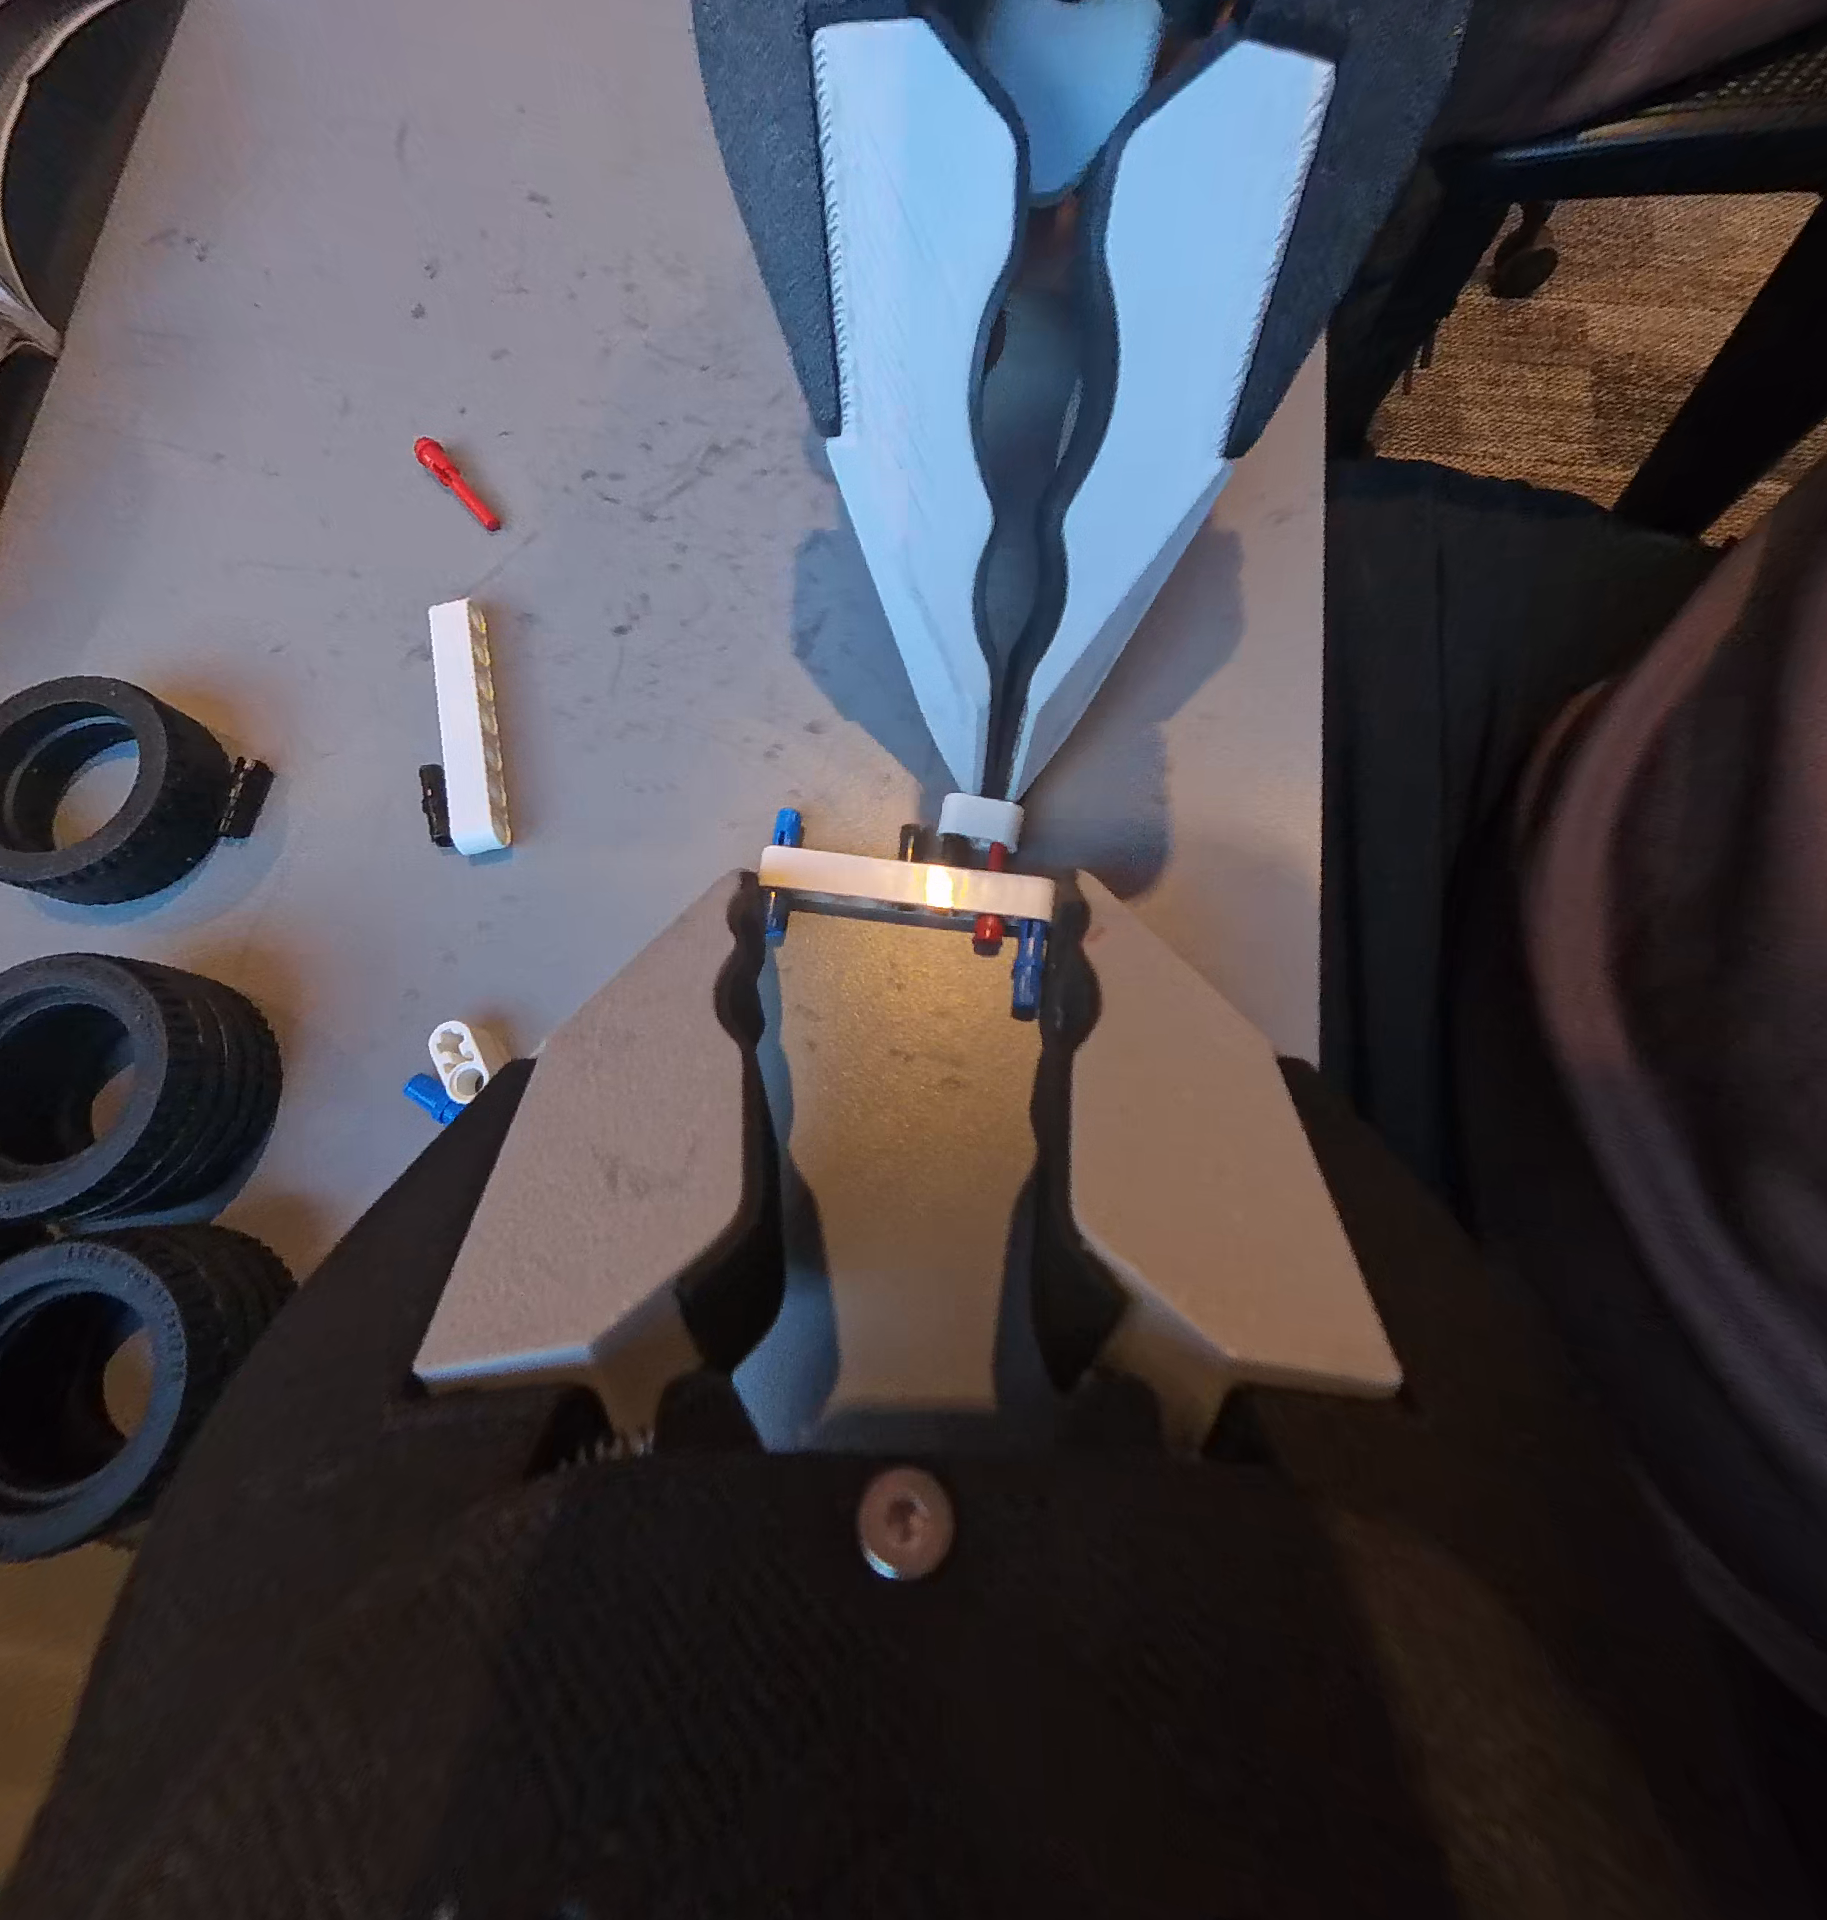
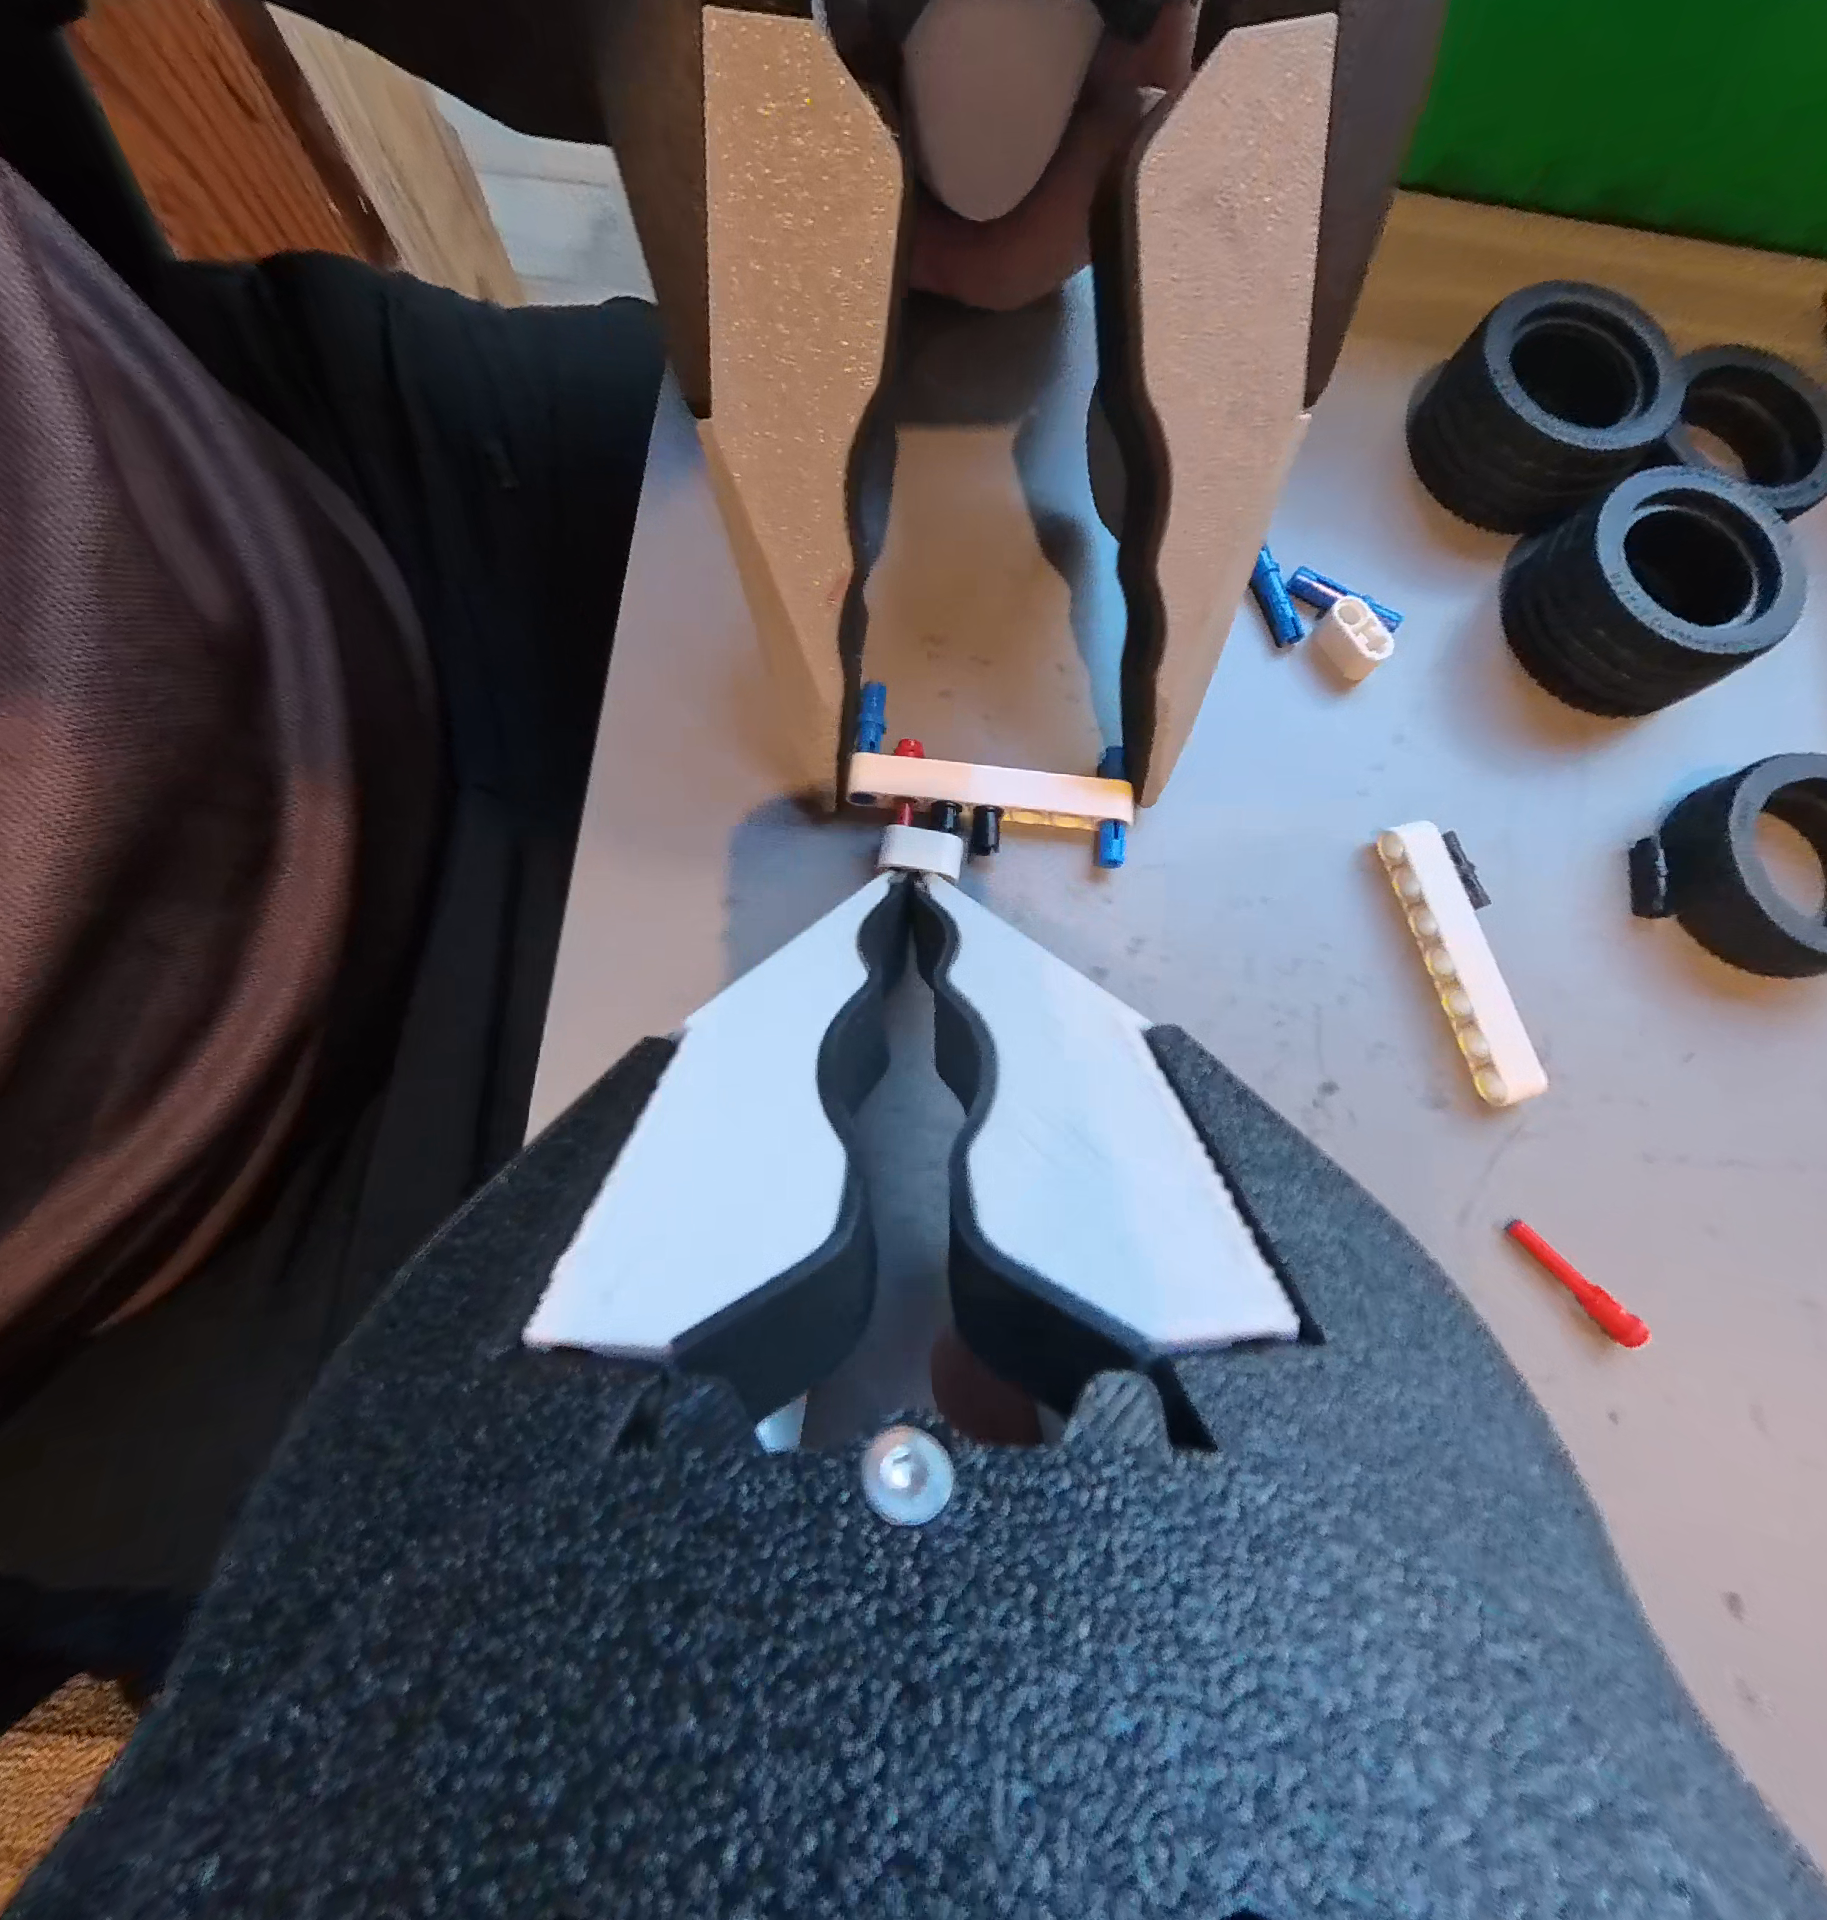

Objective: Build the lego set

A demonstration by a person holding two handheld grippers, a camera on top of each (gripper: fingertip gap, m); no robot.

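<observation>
left gripper (image 1: 904, 914): holds white beam (image 1: 904, 883) by its two ends, fingers spread the beam's length. Beam sits crosswise to the fingers, just above table (image 1: 576, 312) near its edge.
beam: carries blue pins (image 2: 870, 717) at both ends, a red pin (image 2: 907, 750) and two black pins (image 2: 966, 821) poking toward the right gripper.
right gripper (image 2: 914, 881): pinched tight on small white connector (image 2: 921, 852) at the fingertips.
key relation: connector lies dead ahead of the right fingertips, touching or just short of the red and black pin tips; cannot tell if seated. Its long axis runs parallel to the beam. The grippers face each other head-on.
next move, my guess: push connector straight along the pin axes while the left braces. Skew would jam a pin.
spares: second white beam (image 1: 473, 727), red axle (image 1: 455, 483), loose connector with blue pins (image 2: 1350, 623), four tyres (image 1: 57, 790), all well apart to the left gripper's side.
</observation>
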